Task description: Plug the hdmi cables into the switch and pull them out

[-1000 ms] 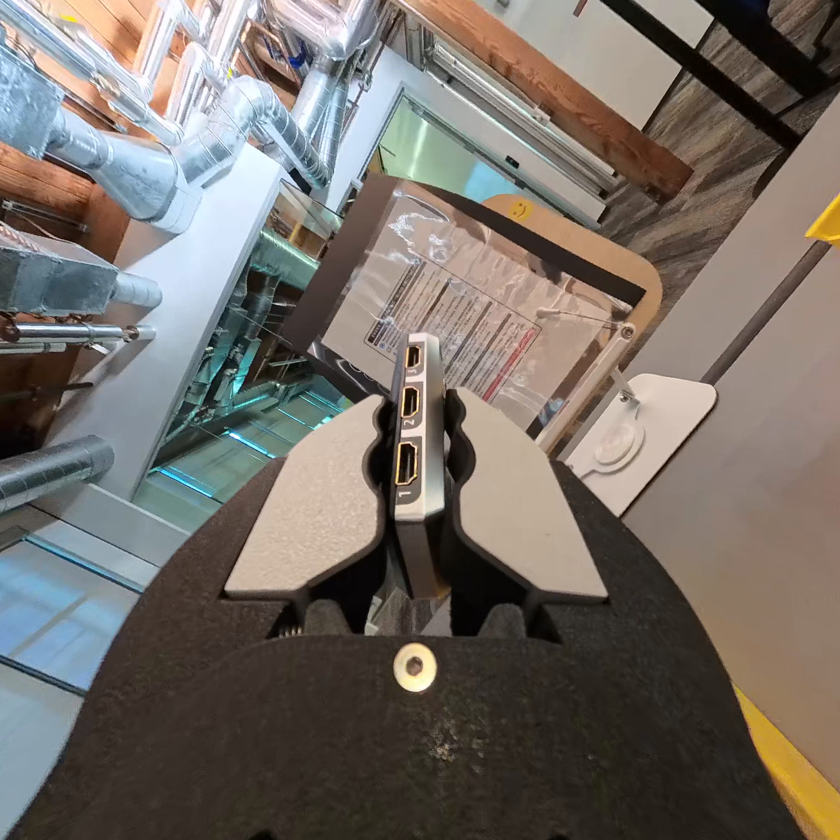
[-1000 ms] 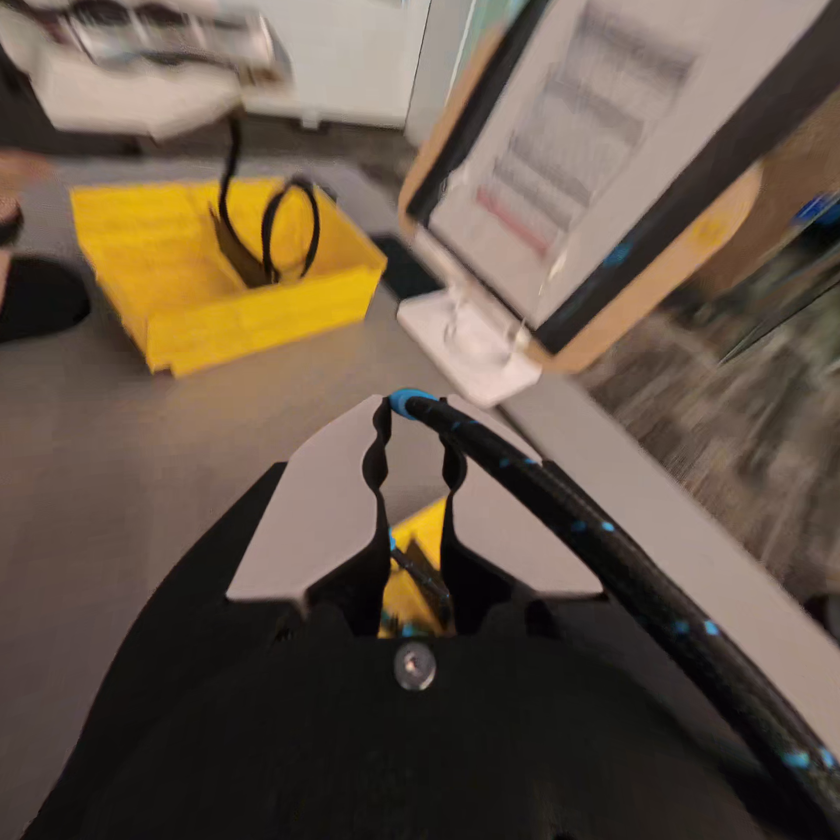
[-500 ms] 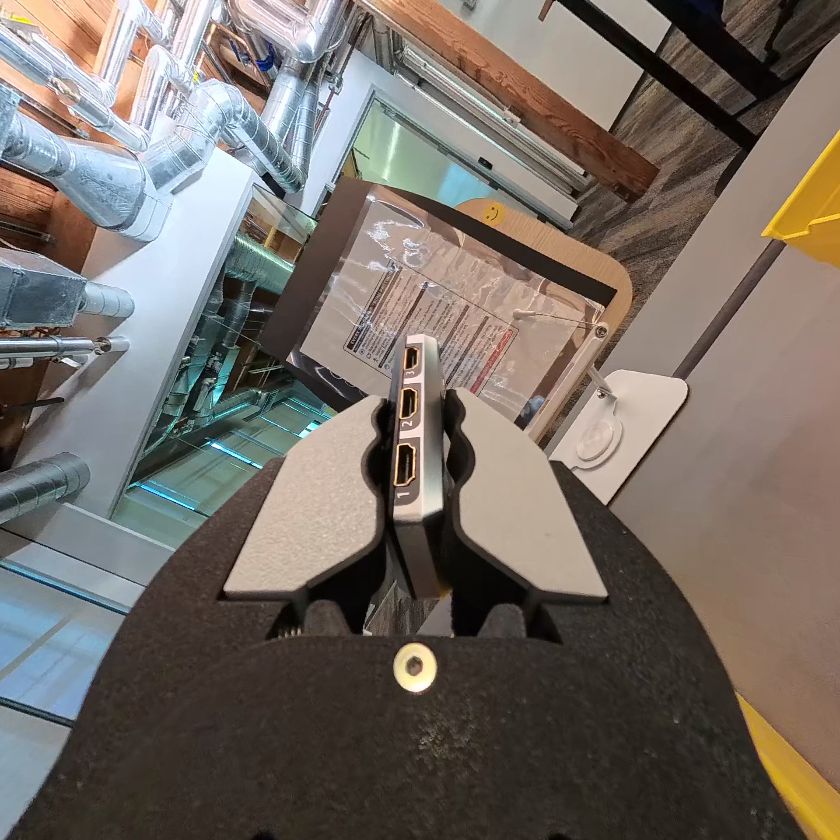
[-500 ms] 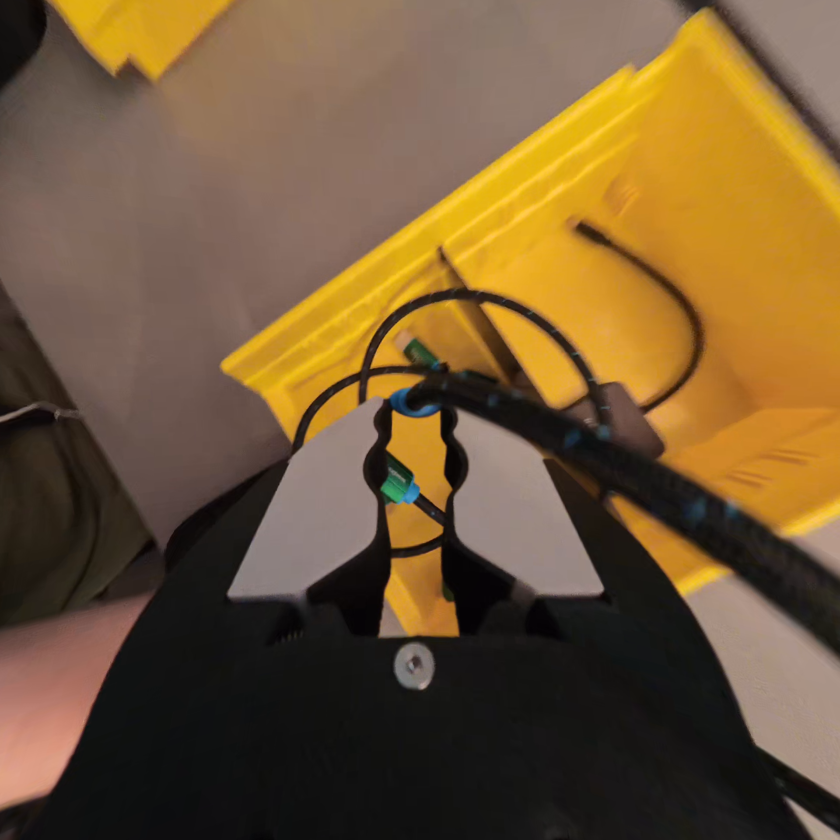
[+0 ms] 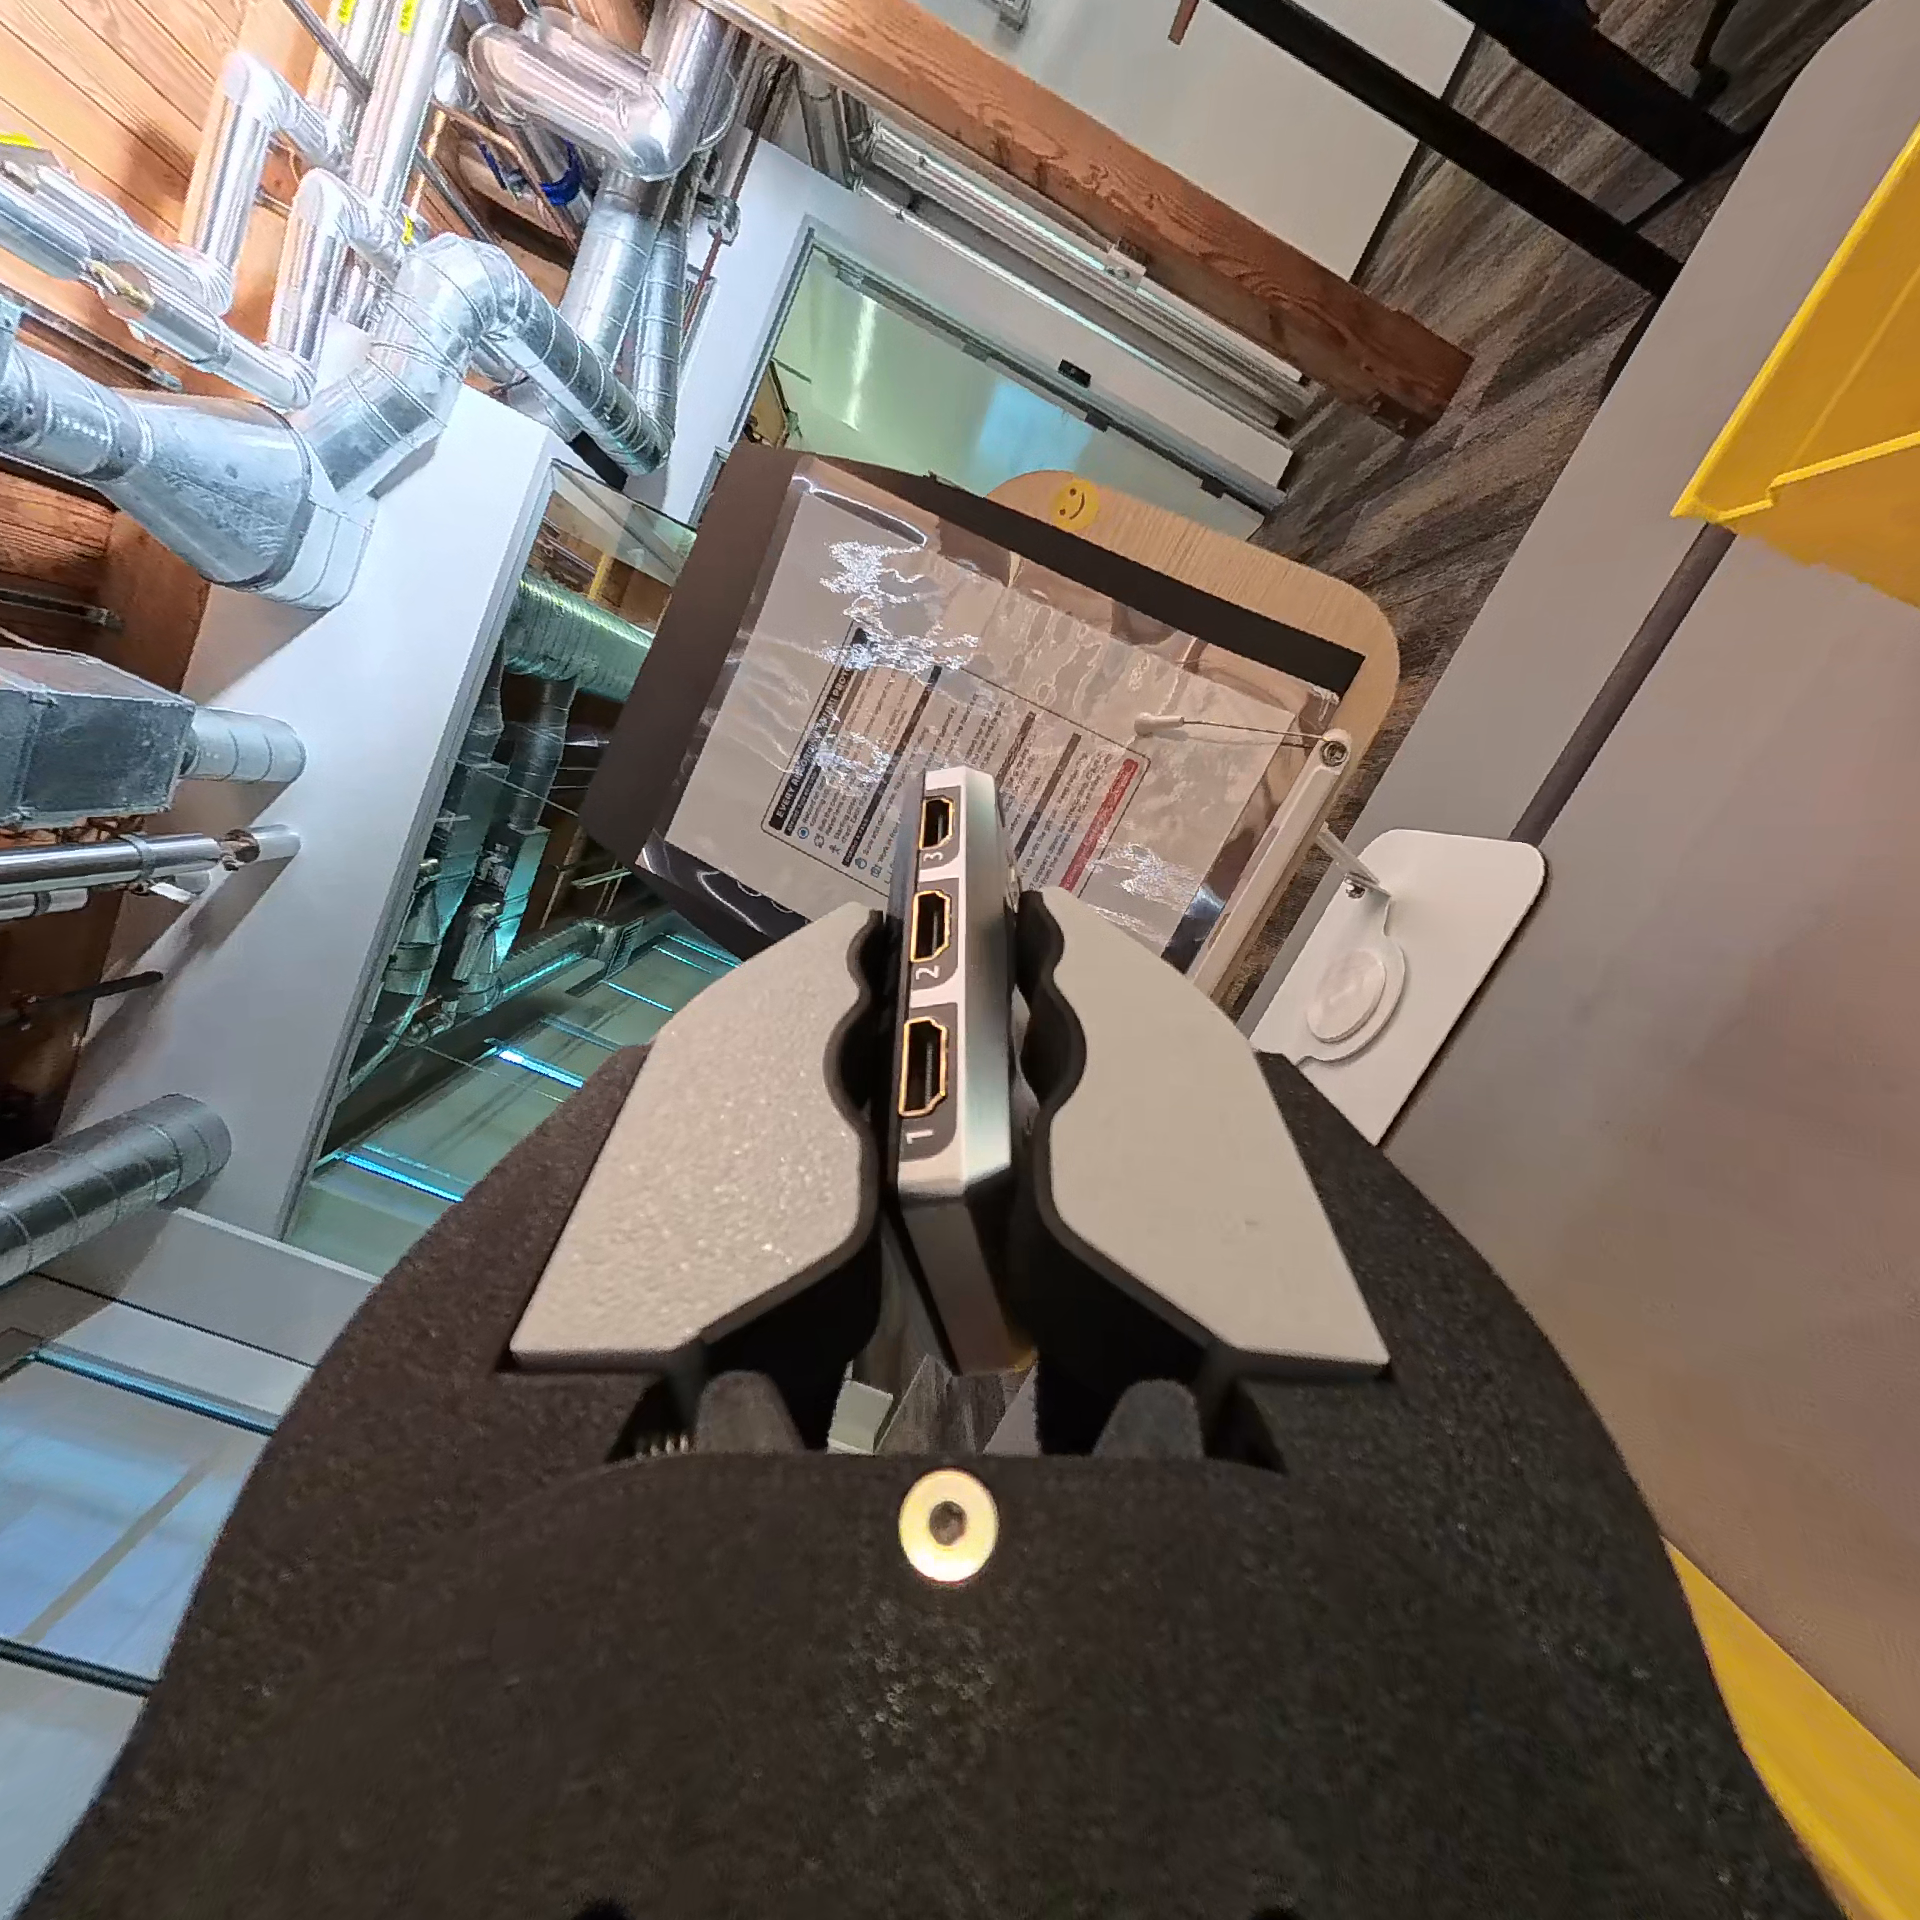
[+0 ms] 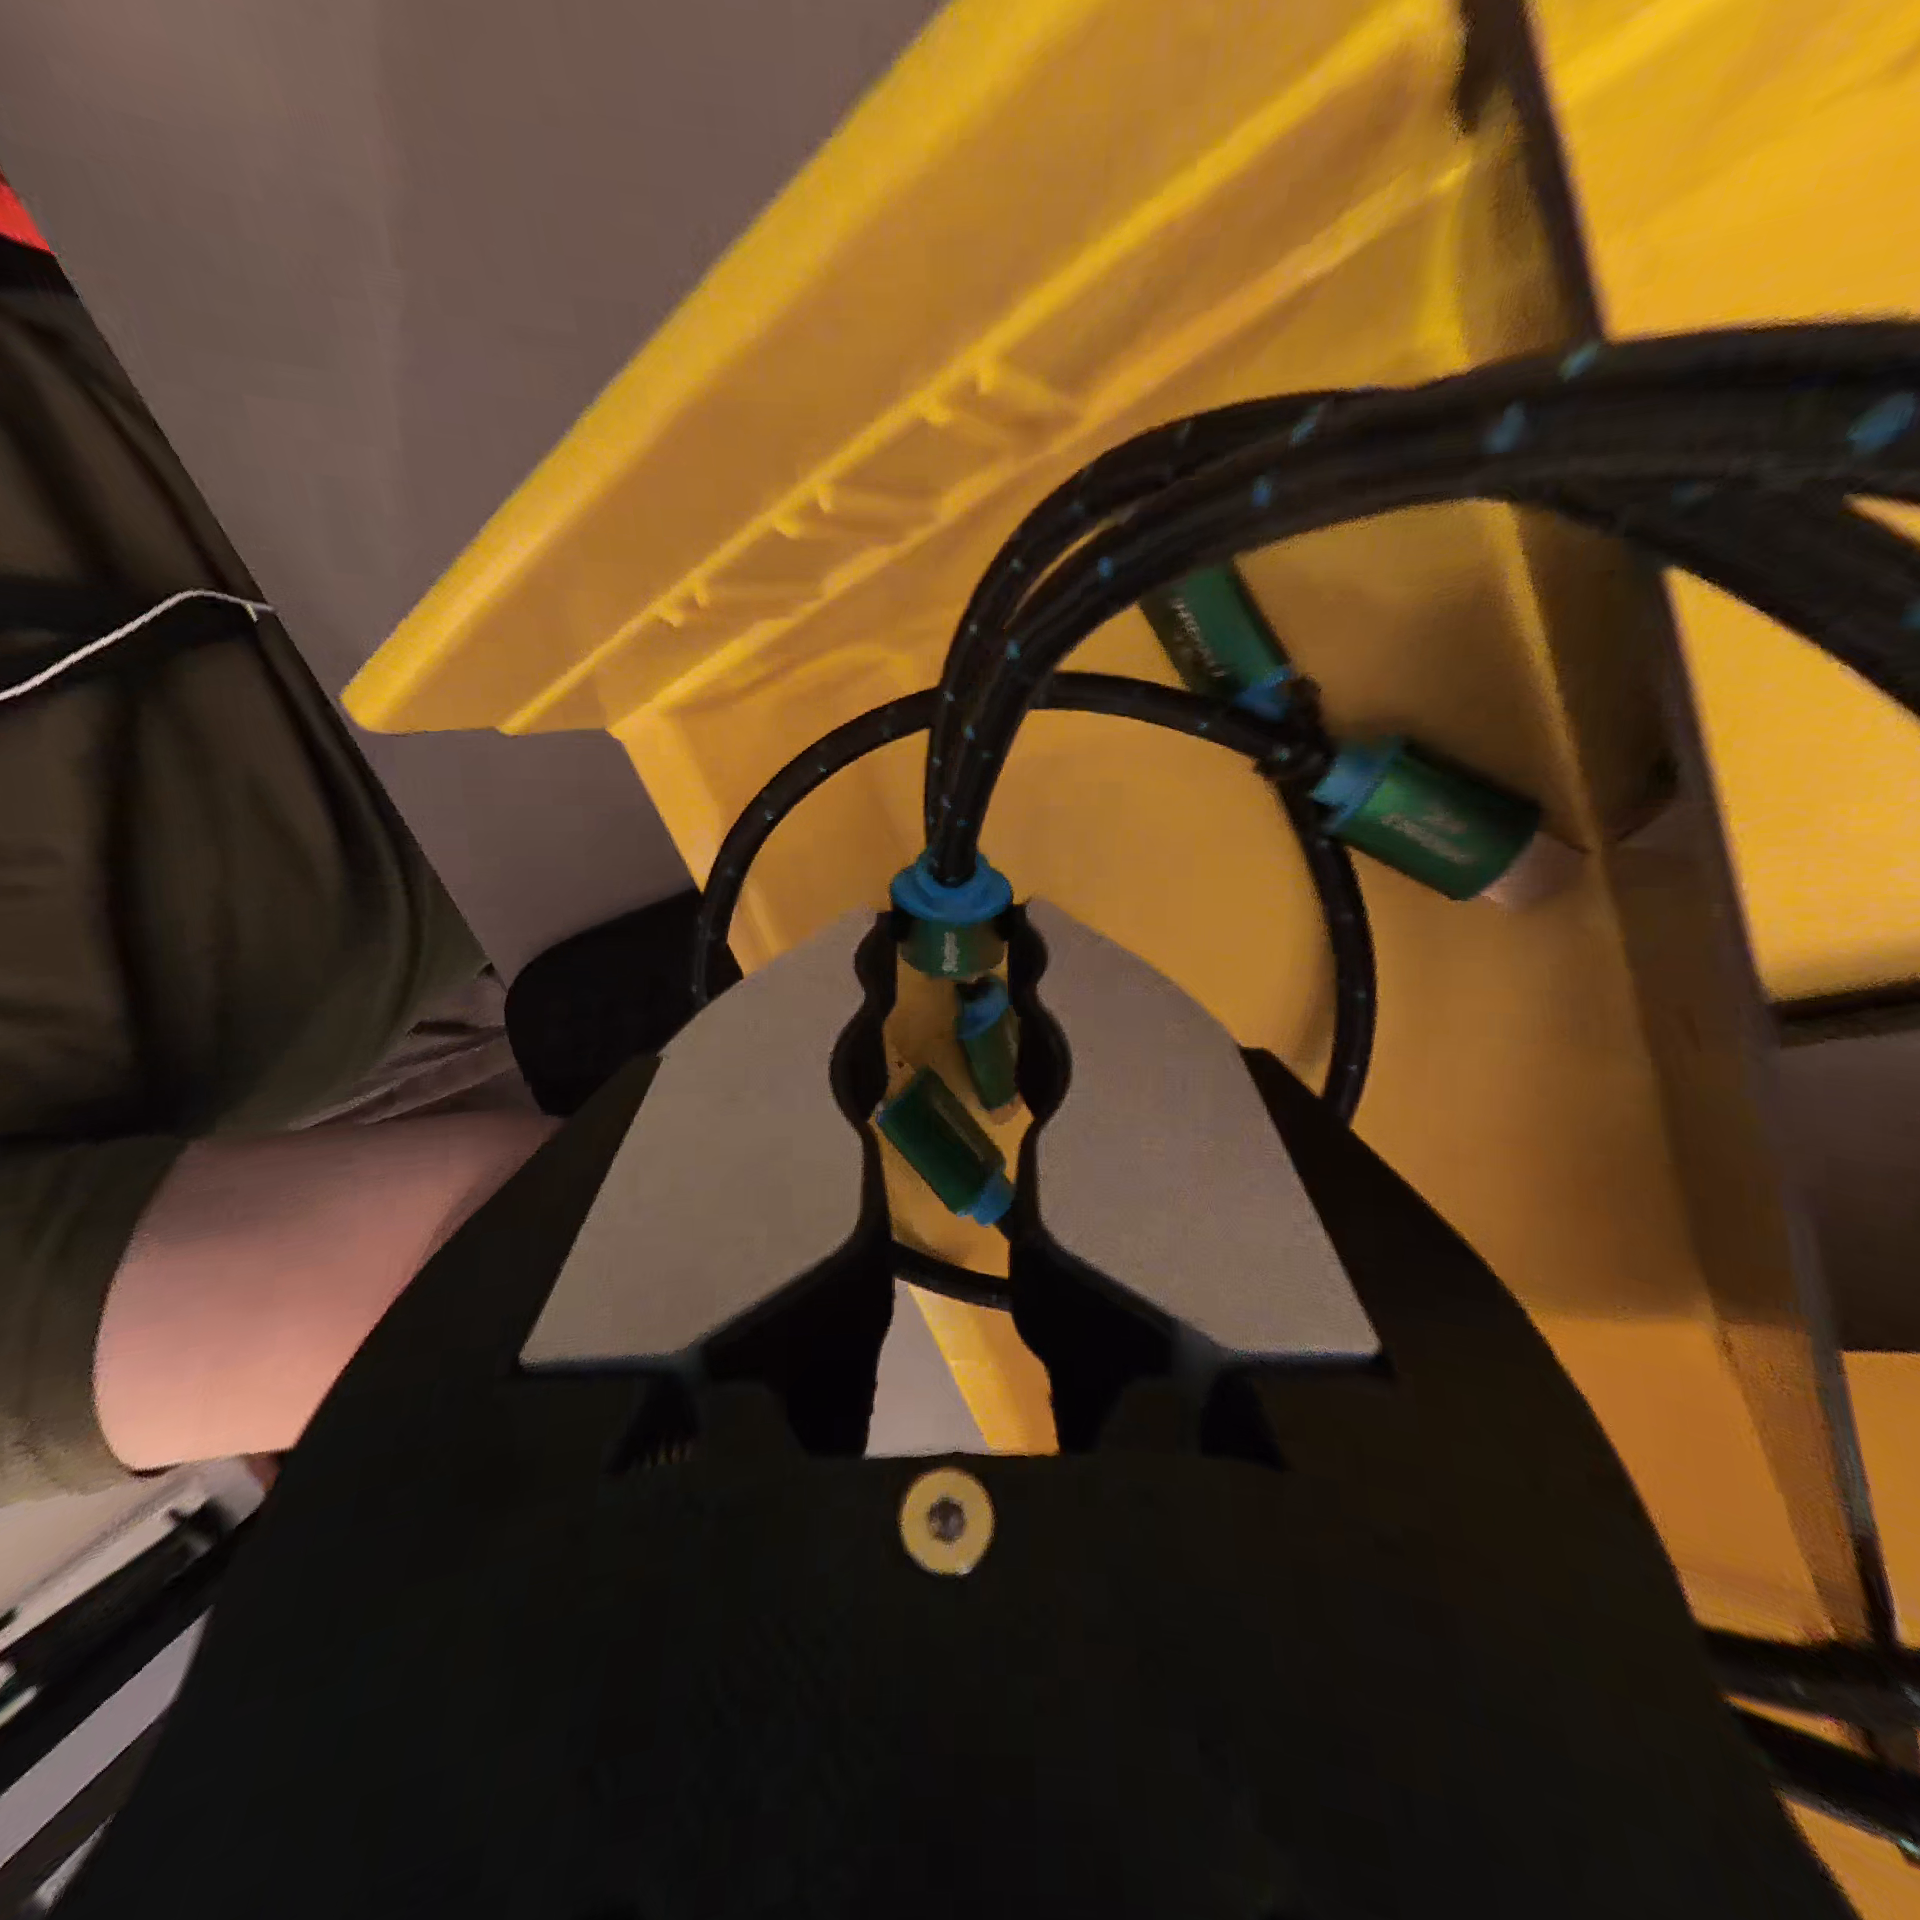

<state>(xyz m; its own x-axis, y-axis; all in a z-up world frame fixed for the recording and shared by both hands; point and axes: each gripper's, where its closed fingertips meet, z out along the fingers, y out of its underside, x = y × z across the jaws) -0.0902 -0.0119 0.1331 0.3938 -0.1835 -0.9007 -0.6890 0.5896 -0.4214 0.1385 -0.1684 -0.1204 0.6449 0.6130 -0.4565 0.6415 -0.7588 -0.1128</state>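
Observation:
My left gripper [image 5: 948,920] is shut on a slim grey HDMI switch [image 5: 956,1081], held on edge and raised off the table. Its three gold ports face the camera and all are empty. My right gripper [image 6: 951,920] is shut on the green plug [image 6: 940,948] of a black braided HDMI cable [image 6: 987,623], gripped at the fingertips by its blue collar. It hangs over a yellow bin [image 6: 935,312]. Other green plugs [image 6: 1423,821] and cable loops lie inside the bin; one plug [image 6: 940,1143] shows between my fingers.
A sign in a clear stand [image 5: 987,727] on a white base [image 5: 1392,977] stands ahead of the left gripper on the grey table [image 5: 1683,1143]. A yellow bin's edge [image 5: 1829,395] shows at upper right. A person's arm [image 6: 260,1278] is left of the right gripper. My hands' fingertips stand some 40 cm from each other.
My right gripper has swung with the cable plug from facing the sign down over the yellow bin and moved closer to it. The left gripper holds the switch almost still.

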